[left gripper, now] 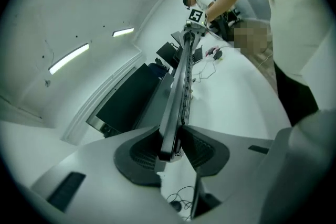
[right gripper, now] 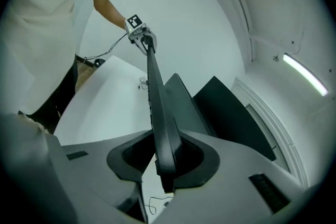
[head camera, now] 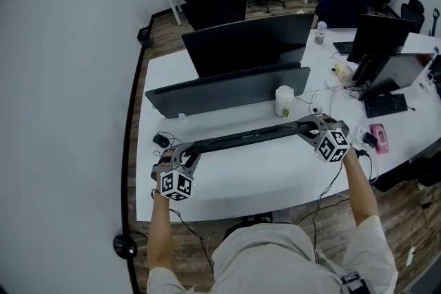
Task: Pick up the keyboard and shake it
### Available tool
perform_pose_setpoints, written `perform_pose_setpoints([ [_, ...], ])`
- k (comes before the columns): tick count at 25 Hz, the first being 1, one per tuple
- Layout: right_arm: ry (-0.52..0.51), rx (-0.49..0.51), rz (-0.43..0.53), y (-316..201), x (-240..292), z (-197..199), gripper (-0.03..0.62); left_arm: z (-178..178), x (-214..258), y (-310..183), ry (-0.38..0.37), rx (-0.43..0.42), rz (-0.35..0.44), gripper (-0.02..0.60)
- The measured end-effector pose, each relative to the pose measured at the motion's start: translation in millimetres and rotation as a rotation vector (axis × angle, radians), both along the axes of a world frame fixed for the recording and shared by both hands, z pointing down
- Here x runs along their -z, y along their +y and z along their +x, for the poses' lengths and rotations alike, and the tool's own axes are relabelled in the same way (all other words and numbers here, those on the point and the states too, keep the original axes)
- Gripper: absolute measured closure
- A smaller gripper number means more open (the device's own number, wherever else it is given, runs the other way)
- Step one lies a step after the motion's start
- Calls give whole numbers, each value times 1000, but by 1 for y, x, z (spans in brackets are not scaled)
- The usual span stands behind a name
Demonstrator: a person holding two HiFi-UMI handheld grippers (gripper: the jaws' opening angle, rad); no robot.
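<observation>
Over white desk [head camera: 262, 179], clamped at both ends: keyboard [head camera: 244, 136], edge-up, long axis running straight between left gripper [head camera: 182, 153] and right gripper [head camera: 311, 127], neither nearer.

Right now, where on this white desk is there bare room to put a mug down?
The widest bare patch is the desk front, between the lifted keyboard and the near edge. The far left corner, beside the dark monitor, is free too. Crowded: the right end, with a white cup, a pink item and a second keyboard.
</observation>
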State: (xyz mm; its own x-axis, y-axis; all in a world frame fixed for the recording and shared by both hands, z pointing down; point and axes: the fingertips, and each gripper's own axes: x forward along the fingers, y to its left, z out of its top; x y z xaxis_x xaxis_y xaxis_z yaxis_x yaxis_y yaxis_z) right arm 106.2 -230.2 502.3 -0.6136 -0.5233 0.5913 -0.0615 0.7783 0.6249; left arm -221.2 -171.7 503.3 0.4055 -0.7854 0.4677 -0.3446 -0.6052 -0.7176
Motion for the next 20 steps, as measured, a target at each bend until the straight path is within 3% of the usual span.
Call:
perform_pose_setpoints([
  [6, -109, 69, -224, 22, 12, -1, 457, -8, -15, 13, 212, -89, -168, 448],
  [12, -295, 155, -478, 41, 24, -1, 459, -7, -18, 26, 476, -154, -361, 442],
  [17, -576, 252, -721, 60, 50, -3, 464, -16, 0, 49, 872, -232, -559, 443],
  [20, -807, 277, -812, 57, 74, -4, 467, -19, 8, 51, 1008, -278, -611, 454],
])
